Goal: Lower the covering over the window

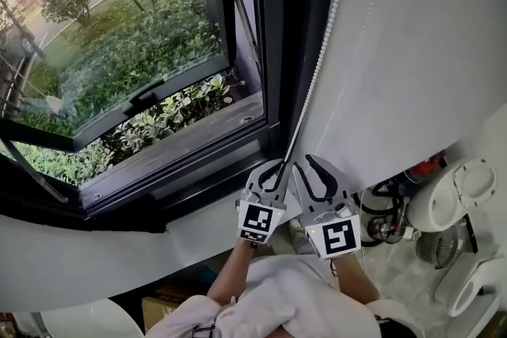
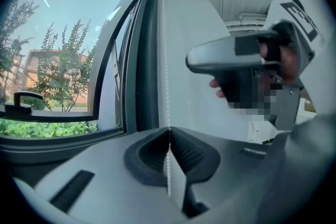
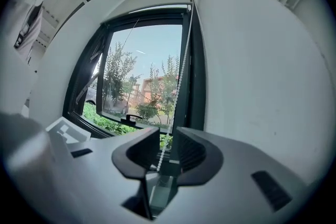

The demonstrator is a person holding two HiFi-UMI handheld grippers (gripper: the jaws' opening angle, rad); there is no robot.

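A person stands at a dark-framed window (image 1: 269, 51) with a two-jaw gripper in each hand, seen from above. The only markings are black-and-white square patterns on the two cubes: one on the left gripper's cube (image 1: 261, 222), one on the right gripper's cube (image 1: 339, 237). They carry no readable words.

A white bead chain (image 1: 321, 59) hangs down the right edge of the window frame, against the white wall (image 1: 412, 51). It runs from the top of the head view down to the two grippers.

The left gripper (image 1: 276, 169) is clenched on the bead chain. Its own view shows the ribbed pads (image 2: 184, 152) pressed together with the chain (image 2: 167, 86) pinched in the seam. The right gripper (image 1: 303, 164) is just beside it. Its jaws are released and stand apart, and the chain (image 3: 181, 76) passes through the gap without being pressed.

The covering (image 3: 157, 0) shows only in the right gripper view, as a pale band along the top edge of the window frame. The chain reaches up to its right end. Through the glass are green shrubs (image 1: 150, 43), trees and a reddish building (image 3: 157, 86).

At the lower right corner of the head view sit white rounded appliances (image 1: 463, 190) and dark cables (image 1: 388, 210). A brown box (image 1: 158, 311) shows beneath the left forearm, and its contents are hidden.
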